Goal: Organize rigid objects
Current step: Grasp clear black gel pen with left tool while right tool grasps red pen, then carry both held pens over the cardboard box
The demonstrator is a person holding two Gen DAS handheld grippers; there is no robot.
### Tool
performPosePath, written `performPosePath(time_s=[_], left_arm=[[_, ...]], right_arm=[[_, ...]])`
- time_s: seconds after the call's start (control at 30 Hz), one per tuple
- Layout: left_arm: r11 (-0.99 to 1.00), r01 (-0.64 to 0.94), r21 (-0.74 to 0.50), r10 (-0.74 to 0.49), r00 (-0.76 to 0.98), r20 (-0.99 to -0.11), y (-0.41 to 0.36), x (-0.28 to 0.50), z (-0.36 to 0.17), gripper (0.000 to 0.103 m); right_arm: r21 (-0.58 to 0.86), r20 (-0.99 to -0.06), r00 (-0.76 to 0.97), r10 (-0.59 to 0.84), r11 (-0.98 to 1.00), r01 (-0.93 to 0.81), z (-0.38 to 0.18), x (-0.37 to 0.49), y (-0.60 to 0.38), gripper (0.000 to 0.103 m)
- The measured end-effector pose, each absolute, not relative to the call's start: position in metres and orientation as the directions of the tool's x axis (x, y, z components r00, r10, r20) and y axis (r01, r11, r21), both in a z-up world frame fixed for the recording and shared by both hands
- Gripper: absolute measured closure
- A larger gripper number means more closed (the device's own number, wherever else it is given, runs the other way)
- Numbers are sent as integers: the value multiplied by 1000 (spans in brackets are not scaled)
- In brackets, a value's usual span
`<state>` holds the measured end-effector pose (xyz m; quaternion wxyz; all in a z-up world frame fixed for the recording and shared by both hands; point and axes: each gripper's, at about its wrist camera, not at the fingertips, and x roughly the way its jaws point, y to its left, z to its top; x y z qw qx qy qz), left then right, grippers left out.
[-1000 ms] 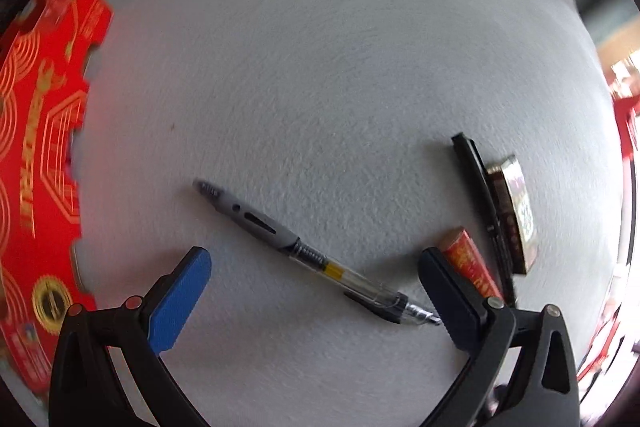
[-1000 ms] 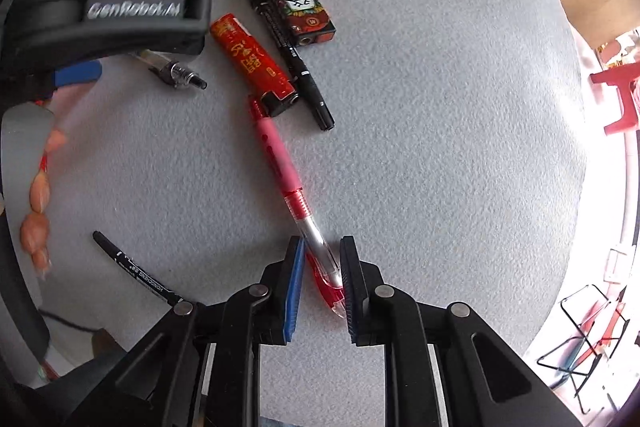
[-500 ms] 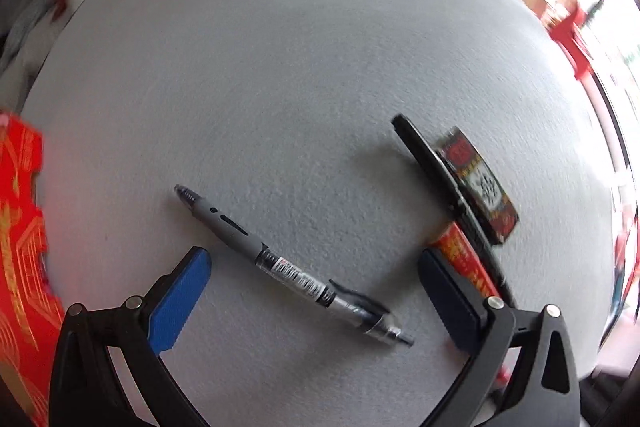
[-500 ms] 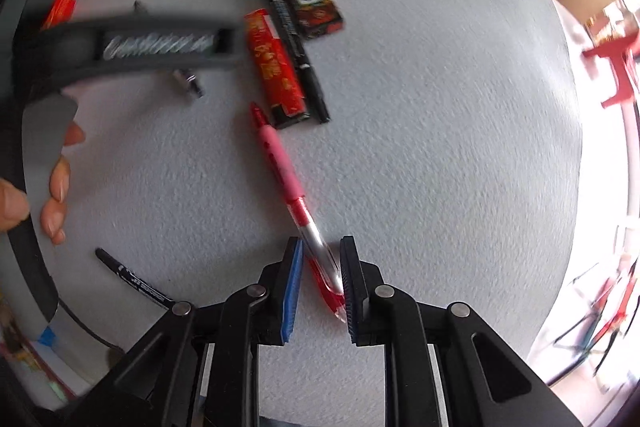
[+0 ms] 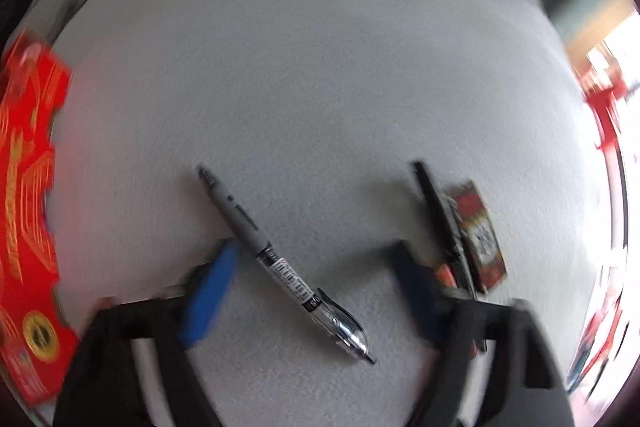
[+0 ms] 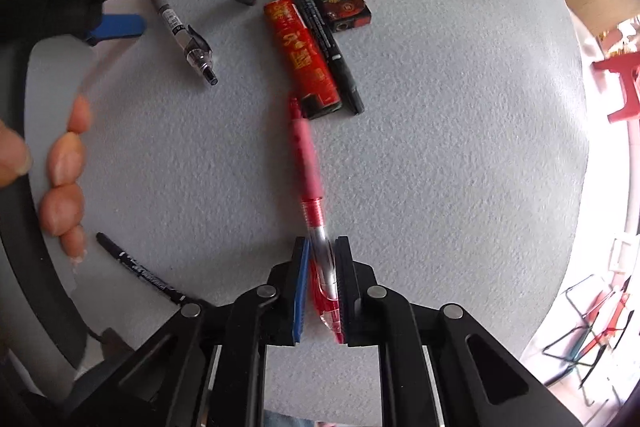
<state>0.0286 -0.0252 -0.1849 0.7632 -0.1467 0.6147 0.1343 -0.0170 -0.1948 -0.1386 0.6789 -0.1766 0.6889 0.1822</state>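
We keep right gripper (image 6: 322, 283) clamped on red pen (image 6: 308, 163); left gripper (image 5: 316, 267) open, we centre jaws over grey pen (image 5: 280, 263) before closing.

A lived-in home room, it seems: a bench (image 6: 460, 155) under white textured cloth, a red plastic stool (image 6: 618, 83) and folded wire racks (image 6: 592, 323) beside it.

Black claw (image 6: 322, 287) frames — blue pads (image 6: 301, 291), silver screws.
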Motion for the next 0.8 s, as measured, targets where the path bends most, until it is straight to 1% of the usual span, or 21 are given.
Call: performPosePath(time_s=[0.03,0.07,0.13,0.17,0.2,0.4,0.43,0.47,0.57,0.63,0.7,0.73,0.8], left_arm=[[945,-320,-68,4,217,-976,-26,27,-182,77],[954,-286,-92,-30,214,-976,-24,25,-181,91],[960,-253,-121,-74,187,-980,-16,19,-183,93],[963,-243,-114,-72,175,-982,-13,16,-183,93],[966,-231,-116,-76,172,-982,-14,16,-179,93],[987,-134,-87,-60,194,-979,-14,-16,-160,93],[988,-130,-81,-55,188,-981,2,-28,-169,93],[988,-135,-82,-56,181,-982,2,-32,-170,93],[986,-140,-88,-64,171,-983,1,-35,-166,93],[990,-116,-84,-63,175,-983,-4,-35,-158,93],[992,-98,-77,-58,178,-982,-7,-40,-155,93],[993,-94,-75,-57,179,-982,-7,-48,-142,93],[993,-90,-70,-54,175,-983,-8,-48,-140,93]], right_arm=[[24,-1000,-21,16,878,-477,-140,-17,-197,89],[43,-999,-27,34,888,-457,-139,-17,-201,89],[101,-995,-42,92,909,-404,-133,-15,-210,89],[127,-992,-47,118,917,-377,-130,-14,-214,89],[148,-989,-52,139,922,-358,-127,-13,-217,92],[245,-969,-61,238,939,-242,-112,-10,-235,92],[243,-970,-63,234,941,-237,-113,-9,-236,92],[233,-972,-66,224,942,-240,-115,-9,-235,92],[227,-972,-118,204,946,-231,-134,-7,-227,92],[202,-977,-115,179,950,-236,-145,-4,-219,92],[166,-983,-121,138,950,-264,-153,-3,-207,91],[148,-987,-107,122,947,-284,-152,-3,-201,91],[90,-994,-85,64,932,-352,-154,-4,-183,91]])
